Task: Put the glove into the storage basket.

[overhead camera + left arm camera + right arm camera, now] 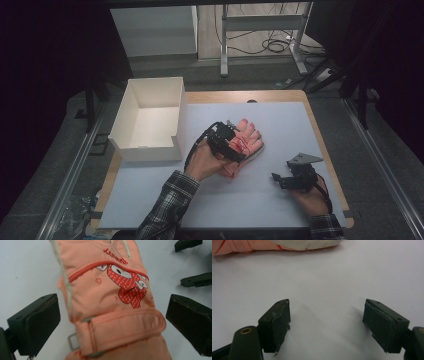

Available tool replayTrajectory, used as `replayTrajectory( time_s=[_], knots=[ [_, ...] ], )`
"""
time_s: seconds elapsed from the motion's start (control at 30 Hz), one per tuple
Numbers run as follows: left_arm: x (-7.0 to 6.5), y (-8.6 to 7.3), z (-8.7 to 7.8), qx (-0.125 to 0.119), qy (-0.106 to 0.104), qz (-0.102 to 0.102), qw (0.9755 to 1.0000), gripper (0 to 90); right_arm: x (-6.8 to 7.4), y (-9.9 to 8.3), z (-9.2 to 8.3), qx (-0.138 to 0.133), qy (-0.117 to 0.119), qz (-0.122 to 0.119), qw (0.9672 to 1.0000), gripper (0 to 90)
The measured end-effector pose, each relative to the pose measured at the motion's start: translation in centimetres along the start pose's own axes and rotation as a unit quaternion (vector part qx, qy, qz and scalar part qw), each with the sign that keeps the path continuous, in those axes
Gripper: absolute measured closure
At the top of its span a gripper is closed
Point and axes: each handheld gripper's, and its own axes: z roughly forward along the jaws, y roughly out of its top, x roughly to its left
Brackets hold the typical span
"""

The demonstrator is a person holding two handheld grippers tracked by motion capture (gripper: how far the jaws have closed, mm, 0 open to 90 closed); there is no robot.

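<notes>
A peach-pink glove (246,141) with a red cartoon print and a wrist strap lies flat on the white table mat, fingers pointing away from the person. My left gripper (235,147) hovers over its cuff, open, with the jaws standing wide on either side of the glove (112,302) and not touching it. My right gripper (281,179) rests low over bare mat to the right of the glove, open with nothing between its jaws (327,322). The glove's edge (262,246) shows at the top of the right gripper view.
An open white cardboard box (150,120) stands at the left rear of the table, empty inside. The white mat (280,210) covers most of the wooden tabletop. Table legs and cables lie on the floor beyond the far edge.
</notes>
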Motion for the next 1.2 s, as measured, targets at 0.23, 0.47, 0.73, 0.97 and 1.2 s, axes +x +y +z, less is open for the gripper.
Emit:
replayTrajectory(
  time_s=[0.23, 0.47, 0.73, 0.97, 1.2],
  knots=[
    [-0.1, 0.3, 1.7, 0.019, 0.005, 0.001, 0.9998, 0.0, 0.0, 0.0, 0.0, 0.0, 0.0, 0.0, 1.0, 22.3],
    [0.1, -0.1, 3.4, 0.039, 0.01, 0.0, 0.9992, 0.0, 0.0, 0.0, 0.0, 0.0, 0.0, 0.0, 1.0, 22.3],
    [0.0, -0.7, 4.9, 0.051, 0.018, -0.004, 0.9985, 0.0, 0.0, 0.0, 0.0, 0.001, 0.0, 0.0, 1.0, 22.3],
    [0.1, -1.2, 5.7, 0.058, 0.021, -0.002, 0.9981, 0.0, 0.0, 0.0, 0.0, 0.001, 0.0, 0.001, 1.0, 22.3],
    [-0.1, -1.3, 6.0, 0.068, 0.029, -0.002, 0.9973, 5.3, 0.0, 0.0, 0.0, 0.001, 0.0, 0.001, 1.0, 22.3]
  ],
)
